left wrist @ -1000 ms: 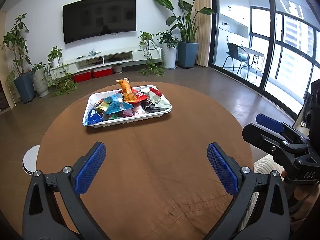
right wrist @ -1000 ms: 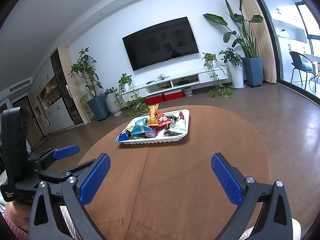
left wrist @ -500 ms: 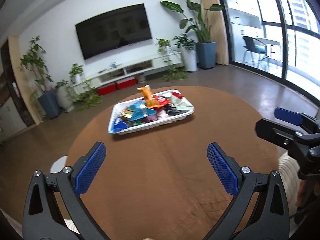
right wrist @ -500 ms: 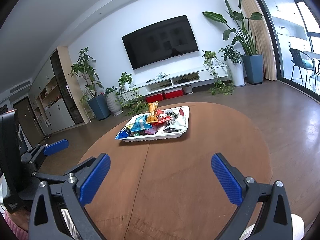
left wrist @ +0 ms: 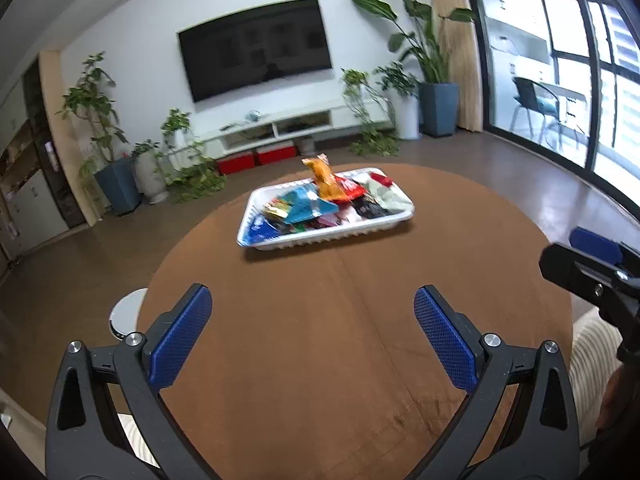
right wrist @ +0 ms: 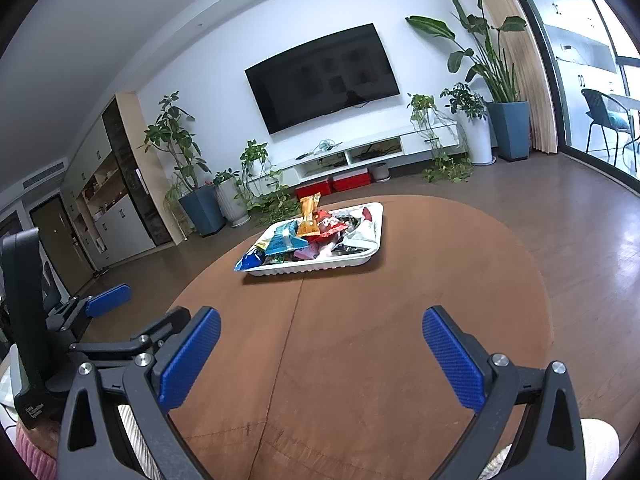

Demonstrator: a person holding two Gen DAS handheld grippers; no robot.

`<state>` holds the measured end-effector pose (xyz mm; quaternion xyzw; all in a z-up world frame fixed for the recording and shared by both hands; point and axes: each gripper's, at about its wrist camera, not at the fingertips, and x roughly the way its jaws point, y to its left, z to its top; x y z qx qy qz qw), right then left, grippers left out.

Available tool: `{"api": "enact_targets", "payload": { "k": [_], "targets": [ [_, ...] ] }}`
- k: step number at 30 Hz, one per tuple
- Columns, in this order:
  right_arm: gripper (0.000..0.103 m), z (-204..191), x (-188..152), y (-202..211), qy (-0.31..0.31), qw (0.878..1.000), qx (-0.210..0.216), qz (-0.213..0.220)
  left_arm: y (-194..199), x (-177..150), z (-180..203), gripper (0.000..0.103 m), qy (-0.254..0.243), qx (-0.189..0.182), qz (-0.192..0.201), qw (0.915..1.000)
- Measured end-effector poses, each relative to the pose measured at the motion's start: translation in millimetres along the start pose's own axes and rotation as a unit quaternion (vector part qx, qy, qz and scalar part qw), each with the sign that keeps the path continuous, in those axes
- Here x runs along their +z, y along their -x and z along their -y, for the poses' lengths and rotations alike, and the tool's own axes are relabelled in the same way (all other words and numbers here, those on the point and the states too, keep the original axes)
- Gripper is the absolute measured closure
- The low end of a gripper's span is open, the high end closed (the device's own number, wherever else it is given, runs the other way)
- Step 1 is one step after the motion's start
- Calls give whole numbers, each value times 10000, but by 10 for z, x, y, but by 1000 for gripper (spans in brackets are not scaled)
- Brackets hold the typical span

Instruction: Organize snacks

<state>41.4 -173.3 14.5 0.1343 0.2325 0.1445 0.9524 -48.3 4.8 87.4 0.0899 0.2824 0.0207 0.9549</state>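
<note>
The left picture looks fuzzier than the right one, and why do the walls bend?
Left wrist view: the tray of snacks and the TV are smeared, which looks like motion blur, while the left gripper stays sharp. Right wrist view: tray and TV are crisp. Both views: a fisheye lens bows straight edges, and window daylight puts glare on the floor.

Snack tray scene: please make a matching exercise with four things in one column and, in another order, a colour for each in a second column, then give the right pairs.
Things:
1. tray
2. tallest snack packet
3. table
4. pads of the left gripper

Colours:
A. brown
B. blue
C. white
D. orange

Pairs: 1-C, 2-D, 3-A, 4-B
</note>
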Motion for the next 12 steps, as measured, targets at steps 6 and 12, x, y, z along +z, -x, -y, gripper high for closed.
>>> {"api": "enact_targets", "payload": {
  "k": [6, 12],
  "targets": [
    [0, -15, -8, -35, 22, 10000, 29, -19, -29, -21, 9, 1, 89, -19, -34, 10000],
    [0, 19, -43, -44, -70, 10000, 29, -54, -66, -28, -11, 1, 235, -198, -116, 9995]
  ]
}}
